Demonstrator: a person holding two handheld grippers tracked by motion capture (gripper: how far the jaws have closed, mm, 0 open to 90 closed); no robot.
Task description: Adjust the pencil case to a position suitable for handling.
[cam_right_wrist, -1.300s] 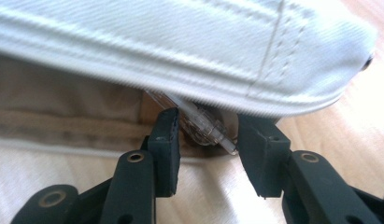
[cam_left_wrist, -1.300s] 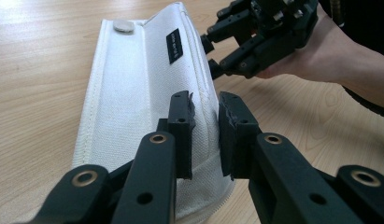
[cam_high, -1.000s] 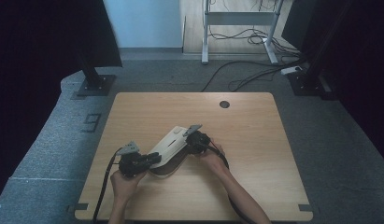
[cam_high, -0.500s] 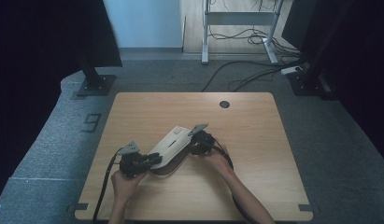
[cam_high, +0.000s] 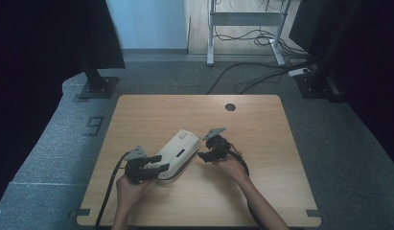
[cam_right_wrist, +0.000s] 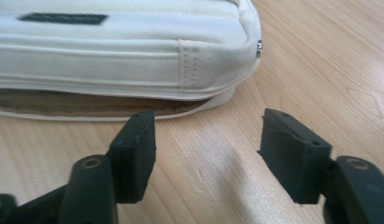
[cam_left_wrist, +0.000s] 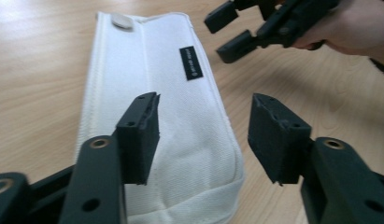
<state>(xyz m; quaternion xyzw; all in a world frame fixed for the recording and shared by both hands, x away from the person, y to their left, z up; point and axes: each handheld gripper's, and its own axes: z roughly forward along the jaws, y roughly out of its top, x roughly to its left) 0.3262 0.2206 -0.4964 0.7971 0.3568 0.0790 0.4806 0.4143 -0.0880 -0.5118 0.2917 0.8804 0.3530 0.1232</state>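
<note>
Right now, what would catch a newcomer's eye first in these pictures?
A white canvas pouch with a small black label lies slantwise near the middle of the light wooden table. The left gripper sits at its near end, jaws just opened and apart over the fabric. The right gripper stands beside its other side, jaws likewise just opened, with nothing between them.

Right gripper (cam_right_wrist: 206, 140) above the wooden table (cam_right_wrist: 320, 56), its two black jaws standing apart with only bare wood between them; they had just been opening. Beyond the jaws lay a white pouch (cam_right_wrist: 133, 51), dark label on top, its brown lining showing along the lower edge.
</note>
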